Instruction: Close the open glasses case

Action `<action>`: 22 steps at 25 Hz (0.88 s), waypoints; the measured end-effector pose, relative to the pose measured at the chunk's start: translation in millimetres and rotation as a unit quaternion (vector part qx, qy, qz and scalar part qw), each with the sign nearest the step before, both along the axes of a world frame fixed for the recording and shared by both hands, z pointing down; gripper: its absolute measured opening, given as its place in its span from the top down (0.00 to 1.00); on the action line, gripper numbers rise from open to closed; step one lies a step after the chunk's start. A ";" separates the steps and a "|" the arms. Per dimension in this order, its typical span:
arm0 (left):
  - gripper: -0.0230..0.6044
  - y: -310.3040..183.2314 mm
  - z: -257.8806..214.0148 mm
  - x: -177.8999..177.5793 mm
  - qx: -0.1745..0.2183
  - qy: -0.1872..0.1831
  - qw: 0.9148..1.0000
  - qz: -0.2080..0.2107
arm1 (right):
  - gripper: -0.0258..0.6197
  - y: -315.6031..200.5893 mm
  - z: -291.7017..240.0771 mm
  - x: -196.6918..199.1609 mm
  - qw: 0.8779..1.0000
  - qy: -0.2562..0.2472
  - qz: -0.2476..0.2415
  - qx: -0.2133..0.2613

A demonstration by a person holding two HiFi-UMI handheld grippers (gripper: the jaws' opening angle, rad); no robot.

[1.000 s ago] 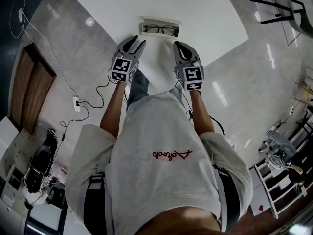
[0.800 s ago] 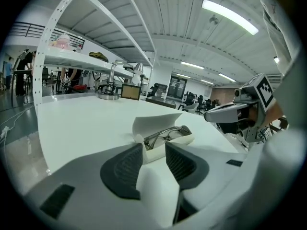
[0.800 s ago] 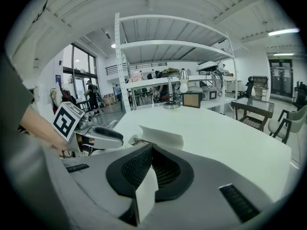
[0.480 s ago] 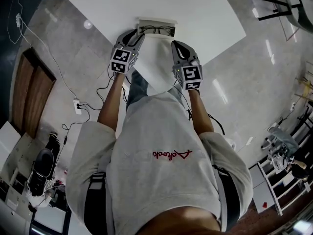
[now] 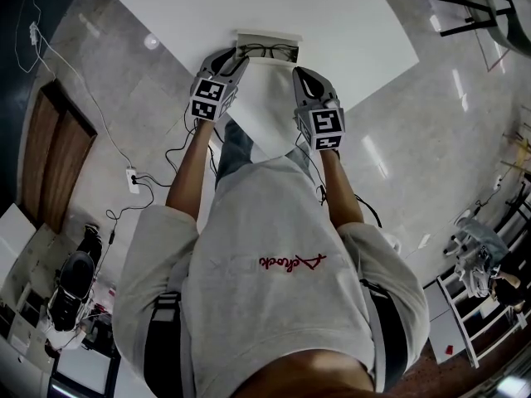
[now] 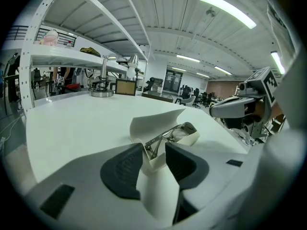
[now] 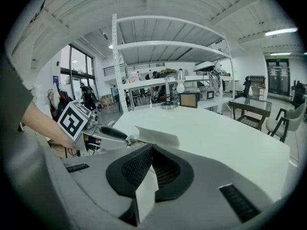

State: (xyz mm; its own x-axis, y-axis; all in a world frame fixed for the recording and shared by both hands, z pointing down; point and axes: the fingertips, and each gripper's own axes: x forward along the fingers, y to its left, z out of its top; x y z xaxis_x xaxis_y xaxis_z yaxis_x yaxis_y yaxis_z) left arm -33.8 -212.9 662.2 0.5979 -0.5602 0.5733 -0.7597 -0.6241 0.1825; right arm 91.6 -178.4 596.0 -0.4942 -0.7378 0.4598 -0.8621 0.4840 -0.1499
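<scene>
1. The glasses case (image 5: 267,36) lies open on the white table (image 5: 348,23), its long axis crosswise, eyeglasses (image 5: 270,51) inside.
2. The left gripper (image 5: 235,56) is nearer, its jaws apart astride the case's left end.
3. The right gripper (image 5: 304,75), jaws together and empty, hovers just short of the case's right end.

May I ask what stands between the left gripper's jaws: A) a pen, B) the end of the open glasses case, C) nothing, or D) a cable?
B: the near end of the glasses case, glasses inside, sits between the jaws of the left gripper in its own view.
</scene>
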 end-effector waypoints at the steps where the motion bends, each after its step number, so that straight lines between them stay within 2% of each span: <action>1: 0.69 -0.2 0.3 -0.1 0.000 0.000 1.000 0.000 | 0.92 -1.8 0.7 -1.2 1.000 0.009 -0.003 0.002; 5: 0.69 0.2 -1.1 0.9 0.000 0.001 1.000 -0.002 | 0.92 -10.4 1.8 -1.3 0.996 0.081 -0.028 0.026; 9: 0.69 -0.5 -2.9 2.4 0.001 0.004 1.000 -0.004 | 0.92 -17.6 4.3 1.2 0.989 0.128 -0.052 0.046; 18: 0.69 -2.7 -0.5 0.9 0.001 0.008 1.000 -0.006 | 0.92 -49.1 15.5 2.8 0.987 0.142 -0.056 0.049; 20: 0.69 -2.5 -0.6 0.9 0.001 0.008 1.000 -0.006 | 0.92 -53.8 16.8 2.3 0.982 0.170 -0.063 0.059; 22: 0.69 -1.8 -2.6 1.8 0.002 0.008 1.000 -0.006 | 0.92 -55.0 15.6 2.0 0.971 0.213 -0.079 0.078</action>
